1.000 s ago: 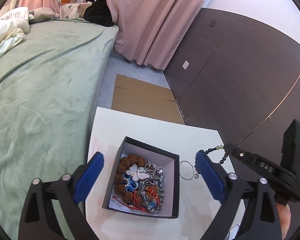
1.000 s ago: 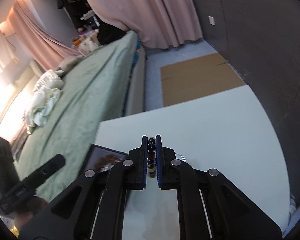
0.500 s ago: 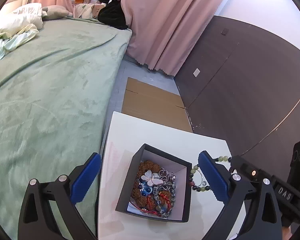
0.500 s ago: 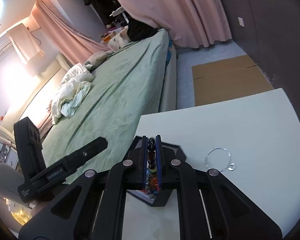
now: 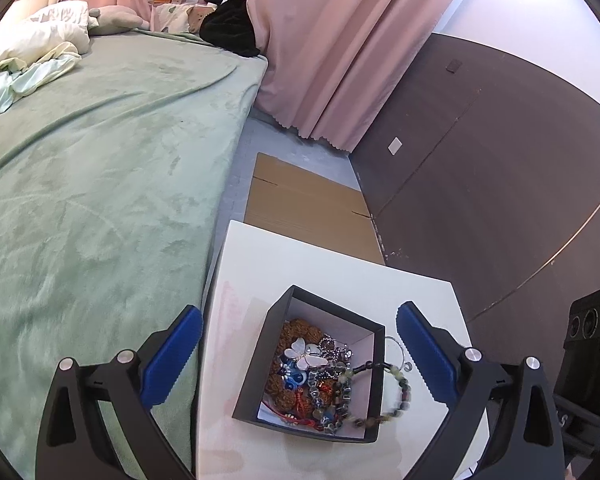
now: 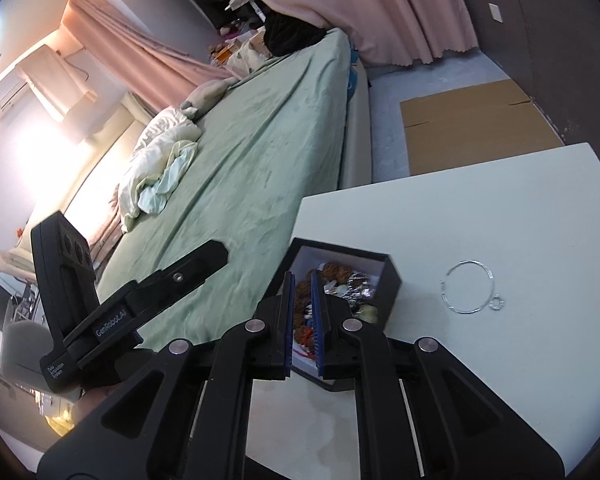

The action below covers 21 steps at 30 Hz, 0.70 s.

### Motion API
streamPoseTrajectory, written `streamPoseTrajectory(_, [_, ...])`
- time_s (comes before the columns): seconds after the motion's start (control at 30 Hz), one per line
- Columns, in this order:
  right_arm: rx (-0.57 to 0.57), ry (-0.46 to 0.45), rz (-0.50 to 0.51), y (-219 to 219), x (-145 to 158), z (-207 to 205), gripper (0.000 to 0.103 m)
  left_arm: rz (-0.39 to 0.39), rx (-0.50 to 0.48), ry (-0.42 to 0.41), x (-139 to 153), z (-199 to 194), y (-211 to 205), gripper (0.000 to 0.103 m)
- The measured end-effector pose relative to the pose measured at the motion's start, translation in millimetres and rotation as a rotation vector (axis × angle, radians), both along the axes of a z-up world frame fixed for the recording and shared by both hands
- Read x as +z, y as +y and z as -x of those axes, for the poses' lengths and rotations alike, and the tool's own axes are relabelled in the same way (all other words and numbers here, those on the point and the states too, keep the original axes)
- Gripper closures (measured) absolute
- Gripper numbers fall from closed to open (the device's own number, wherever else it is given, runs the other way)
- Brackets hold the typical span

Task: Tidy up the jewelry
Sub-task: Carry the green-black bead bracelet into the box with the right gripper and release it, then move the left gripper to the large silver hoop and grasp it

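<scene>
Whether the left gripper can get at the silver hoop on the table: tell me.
Probably yes. The left gripper stands open, and the silver hoop lies bare on the table beside the black box, with nothing over it.

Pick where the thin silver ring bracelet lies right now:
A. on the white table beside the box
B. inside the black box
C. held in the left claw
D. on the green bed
A: the silver ring bracelet lies flat on the white table, apart from the black box.

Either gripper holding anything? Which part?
Left gripper: open, empty. Right gripper: shut; whether it pinches the beaded bracelet draped over the box wall cannot be told.
</scene>
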State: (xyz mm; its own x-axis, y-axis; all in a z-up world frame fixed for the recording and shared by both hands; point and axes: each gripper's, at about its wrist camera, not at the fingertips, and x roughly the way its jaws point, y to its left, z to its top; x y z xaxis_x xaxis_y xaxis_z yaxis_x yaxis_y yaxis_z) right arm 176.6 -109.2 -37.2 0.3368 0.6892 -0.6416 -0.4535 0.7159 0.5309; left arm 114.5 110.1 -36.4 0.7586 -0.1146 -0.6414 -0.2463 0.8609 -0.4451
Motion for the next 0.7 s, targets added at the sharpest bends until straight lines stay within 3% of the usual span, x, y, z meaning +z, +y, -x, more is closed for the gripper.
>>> streamPoseTrajectory(0.3, [-0.053, 0.035, 0.044, -25.5, -8.8, -10.4, 0.094, -0.004, -0.018, 0.003, 0.0, -3.0, -7.8, 0.009])
streamPoseTrajectory(0.33, [-0.061, 0.038, 0.048, -27.7, -9.7, -11.7, 0.091, -0.006, -0.021, 0.005, 0.0, -3.3, -9.6, 0.009])
streamPoseTrajectory(0.4, [-0.102, 0.049, 0.074, -38.2, -12.2, -14.1, 0.063, -0.01, -0.03, 0.008, -0.6, -4.4, -13.4, 0.009])
streamPoseTrajectory(0.47, [-0.144, 0.043, 0.088, -49.9, -11.7, -15.2, 0.049, -0.017, -0.045, 0.01, -0.6, -6.3, -20.3, 0.009])
streamPoseTrajectory(0.7, [-0.219, 0.048, 0.096, -86.7, -11.3, -22.4, 0.032, -0.069, -0.117, 0.002, 0.5, -13.8, -53.9, 0.009])
